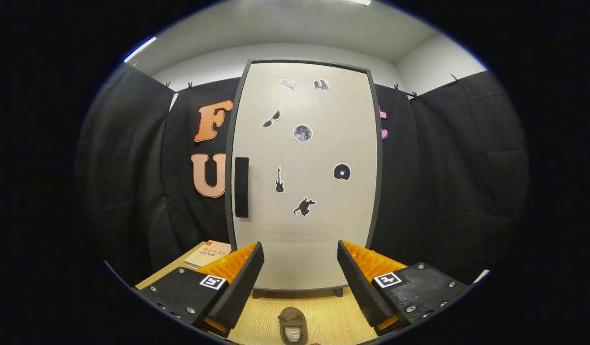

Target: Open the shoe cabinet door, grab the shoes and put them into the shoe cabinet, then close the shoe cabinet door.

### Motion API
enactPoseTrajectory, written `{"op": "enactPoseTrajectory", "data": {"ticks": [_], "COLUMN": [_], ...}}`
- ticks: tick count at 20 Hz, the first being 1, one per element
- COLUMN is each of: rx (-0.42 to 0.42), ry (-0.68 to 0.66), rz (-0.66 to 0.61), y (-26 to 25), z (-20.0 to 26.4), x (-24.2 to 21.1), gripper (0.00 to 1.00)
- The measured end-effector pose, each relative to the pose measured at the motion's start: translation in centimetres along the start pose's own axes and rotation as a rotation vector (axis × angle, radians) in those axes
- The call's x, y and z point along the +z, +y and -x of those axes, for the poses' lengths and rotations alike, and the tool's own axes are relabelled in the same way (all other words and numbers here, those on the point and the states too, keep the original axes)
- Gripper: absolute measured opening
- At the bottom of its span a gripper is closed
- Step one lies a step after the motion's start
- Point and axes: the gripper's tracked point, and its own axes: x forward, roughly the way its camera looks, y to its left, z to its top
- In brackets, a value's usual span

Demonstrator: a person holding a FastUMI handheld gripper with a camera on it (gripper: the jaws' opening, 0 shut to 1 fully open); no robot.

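Your gripper (300, 278) hangs with its jaws spread wide and nothing between them; neither finger touches anything. Straight ahead of the jaws, beyond the gap, stands the shoe cabinet (304, 177), upright on the light wooden surface (333, 316). Its door (323, 230) is pale with a dark frame and sits flush and closed. Look to the left-hand side of the door as you face it: a dark vertical handle (241, 187) sits there, higher than the fingertips and a little to the left of your left jaw. Several small stickers (302, 133) are scattered across the door face, among them a moon, a guitar and a disc.

Below and between the jaws, closer to you than the cabinet's foot, a brown shoe (293, 326) lies on the surface, its toe pointing toward the cabinet and its opening toward you. It sits apart from both fingers and apart from the cabinet.

Beyond your left jaw, beside the cabinet's lower left corner, a book (209, 254) lies flat on the surface, partly hidden by that finger.
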Motion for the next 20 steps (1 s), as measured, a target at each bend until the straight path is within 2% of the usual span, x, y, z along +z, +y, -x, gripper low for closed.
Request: {"op": "enactPoseTrajectory", "data": {"ticks": [9, 20], "rx": [0.048, 0.136], "ry": [0.0, -0.085], "rz": [-0.012, 0.008], "y": [2.8, 9.7], "z": [-2.9, -11.4], "x": [0.7, 6.3], "gripper": [0.96, 0.96]}}
